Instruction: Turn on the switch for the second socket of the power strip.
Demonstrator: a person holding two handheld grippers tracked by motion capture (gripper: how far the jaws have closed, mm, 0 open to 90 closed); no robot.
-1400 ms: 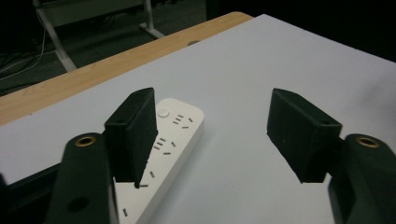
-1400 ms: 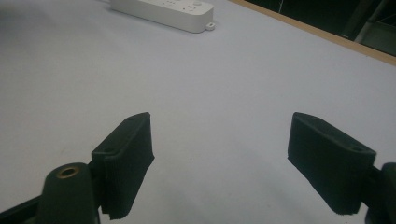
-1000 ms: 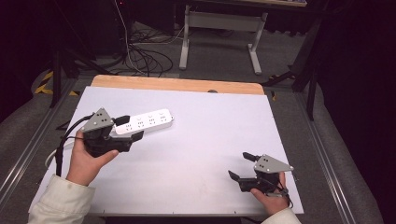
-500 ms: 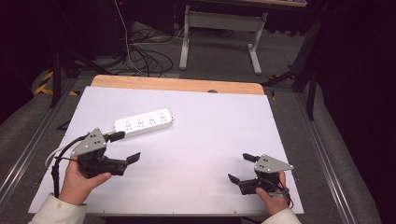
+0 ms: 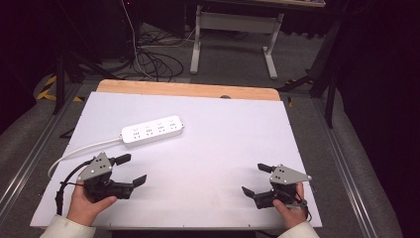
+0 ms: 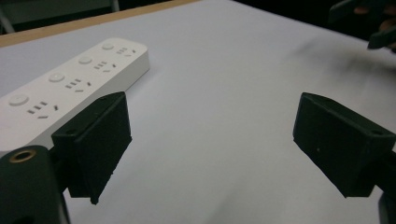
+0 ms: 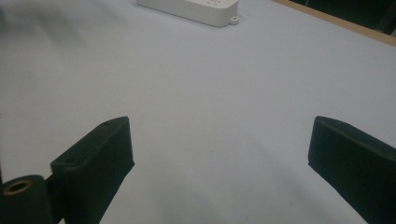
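Now | power strip: white, four sockets, flat on table; left gripper, right gripper: fingers spread, empty

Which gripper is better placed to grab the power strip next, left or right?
Probably left. The left gripper is open on the same side of the table as the power strip and much nearer it. The right gripper, also open, sits at the opposite near corner.
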